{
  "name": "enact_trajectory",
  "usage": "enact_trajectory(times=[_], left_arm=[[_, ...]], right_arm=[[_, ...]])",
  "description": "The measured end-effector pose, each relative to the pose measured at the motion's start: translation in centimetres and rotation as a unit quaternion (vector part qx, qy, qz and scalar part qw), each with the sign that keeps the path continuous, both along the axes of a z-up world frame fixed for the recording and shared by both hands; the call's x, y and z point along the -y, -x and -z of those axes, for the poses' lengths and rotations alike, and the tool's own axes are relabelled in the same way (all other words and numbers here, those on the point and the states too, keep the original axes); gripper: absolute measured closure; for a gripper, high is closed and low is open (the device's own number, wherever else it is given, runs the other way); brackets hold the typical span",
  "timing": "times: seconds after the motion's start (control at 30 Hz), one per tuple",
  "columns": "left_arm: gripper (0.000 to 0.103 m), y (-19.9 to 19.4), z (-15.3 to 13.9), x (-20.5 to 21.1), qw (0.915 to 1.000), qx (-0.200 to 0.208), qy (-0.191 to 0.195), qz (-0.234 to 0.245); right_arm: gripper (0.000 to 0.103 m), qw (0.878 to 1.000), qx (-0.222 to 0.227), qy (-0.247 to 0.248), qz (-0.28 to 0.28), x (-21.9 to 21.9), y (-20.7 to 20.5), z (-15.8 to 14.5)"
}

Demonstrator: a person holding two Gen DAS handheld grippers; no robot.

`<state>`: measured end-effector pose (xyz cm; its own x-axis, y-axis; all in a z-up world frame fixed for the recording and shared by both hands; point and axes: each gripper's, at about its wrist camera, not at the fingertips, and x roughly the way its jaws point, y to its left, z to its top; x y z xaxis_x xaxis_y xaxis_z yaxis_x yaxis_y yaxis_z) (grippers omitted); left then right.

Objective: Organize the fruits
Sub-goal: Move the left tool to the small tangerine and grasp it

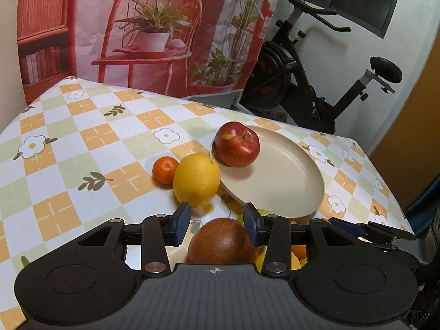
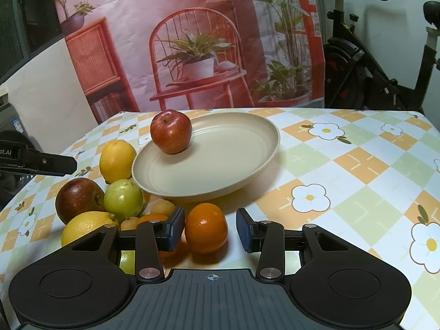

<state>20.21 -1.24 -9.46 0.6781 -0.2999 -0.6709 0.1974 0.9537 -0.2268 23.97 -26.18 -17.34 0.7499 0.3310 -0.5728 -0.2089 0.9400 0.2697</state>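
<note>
Showing "pt.AI" on left tool (image 2: 38, 162) beside lemon (image 2: 117, 161)

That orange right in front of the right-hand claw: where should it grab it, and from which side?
Across its widest middle, one pad on each flank. The orange is round and sits on the table between the right gripper pads, which do not press it yet. Coming from the near side looks best: other fruit crowds its left and the plate lies behind.
</note>
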Motion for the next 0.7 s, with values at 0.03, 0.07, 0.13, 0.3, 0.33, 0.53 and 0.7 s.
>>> enact_trajectory(times=[0.03,0.07,0.13,0.3,0.33,0.53,0.7], left_arm=[[0.058,0.0,0.0,0.0,1.0000,-0.001,0.000,0.001],[0.058,0.0,0.0,0.1,1.0000,-0.001,0.000,0.001],[0.058,0.0,0.0,0.0,1.0000,0.000,-0.001,0.001],[0.058,-0.6,-0.4,-0.8,0.9999,0.006,-0.002,-0.014],[0.058,-0.9,-0.6,-1.1,0.9998,0.009,-0.005,-0.018],[0.059,-4.9,-0.8,-4.5,0.9976,0.013,-0.006,-0.068],[0.060,-8.7,1.2,-6.5,0.9954,-0.032,0.017,-0.089]], right_arm=[[0.065,1.000,0.000,-0.001,-0.001,0.0,0.0,0.0],[0.067,1.000,-0.001,-0.001,-0.002,0.1,0.0,0.0],[0.068,1.000,-0.002,-0.002,-0.005,0.0,0.0,0.0],[0.068,1.000,-0.002,-0.002,-0.005,0.0,0.0,0.0],[0.068,1.000,-0.002,-0.003,-0.005,0.0,0.0,-0.1],[0.070,1.000,-0.002,-0.004,-0.006,0.0,0.0,-0.1],[0.070,1.000,-0.002,-0.004,-0.007,0.0,0.0,-0.1]])
